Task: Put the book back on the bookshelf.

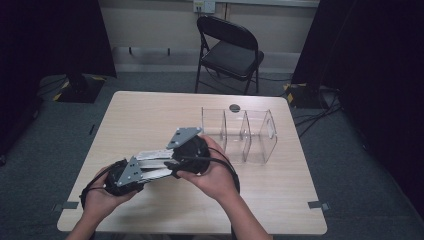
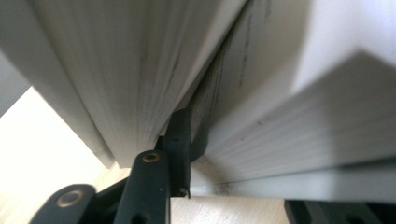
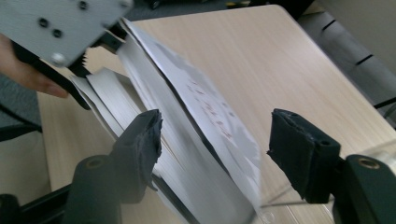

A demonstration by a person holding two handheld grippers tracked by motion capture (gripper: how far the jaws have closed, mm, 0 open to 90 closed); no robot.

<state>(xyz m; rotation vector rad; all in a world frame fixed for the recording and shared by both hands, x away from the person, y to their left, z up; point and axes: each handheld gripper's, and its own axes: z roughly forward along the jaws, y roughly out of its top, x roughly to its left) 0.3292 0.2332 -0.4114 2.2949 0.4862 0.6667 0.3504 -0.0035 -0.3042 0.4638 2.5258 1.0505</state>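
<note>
Print on book [image 3: 205,112] pages (red marks, grey lines) too blurred, illegible.

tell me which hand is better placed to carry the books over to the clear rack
Left. The left gripper is clamped on the books, while the right gripper stands open around them, pads off. The clear rack sits just beyond.

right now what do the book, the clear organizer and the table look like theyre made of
Book: paper, matte white pages; stacked page edges and faint print show.
Clear organizer: probably acrylic or a similar hard plastic, glossy and see-through; the table shows through its walls.
Table: pale wood-grain top, likely laminate over board; the even, smooth grain suggests this, though solid wood can't be ruled out.
</note>
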